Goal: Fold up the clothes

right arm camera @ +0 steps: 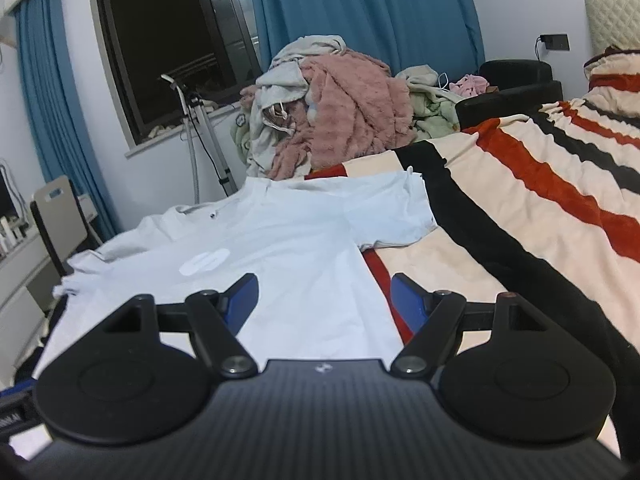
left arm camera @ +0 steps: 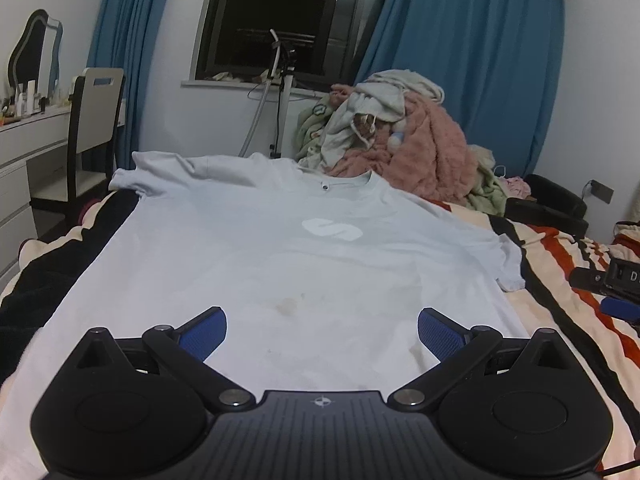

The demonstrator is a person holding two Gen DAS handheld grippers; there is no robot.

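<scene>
A striped blanket (right arm camera: 540, 184) in cream, red and black covers the bed. At its far edge a heap of laundry (left arm camera: 396, 140) rises, topped by a fluffy pink throw (right arm camera: 344, 108). Blue curtains (left arm camera: 468, 48) flank a dark window (left arm camera: 288, 16), with a white stand (left arm camera: 285, 96) below the sill. A chair (left arm camera: 94, 120) stands at a white dressing table (left arm camera: 28, 136) beside the bed's left edge, under a mirror (left arm camera: 36, 48).

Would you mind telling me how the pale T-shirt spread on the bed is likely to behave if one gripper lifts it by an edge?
The T-shirt is thin, flat cloth, so it would probably droop and fold. On the fuzzy striped blanket it may drag rather than slide.
</scene>
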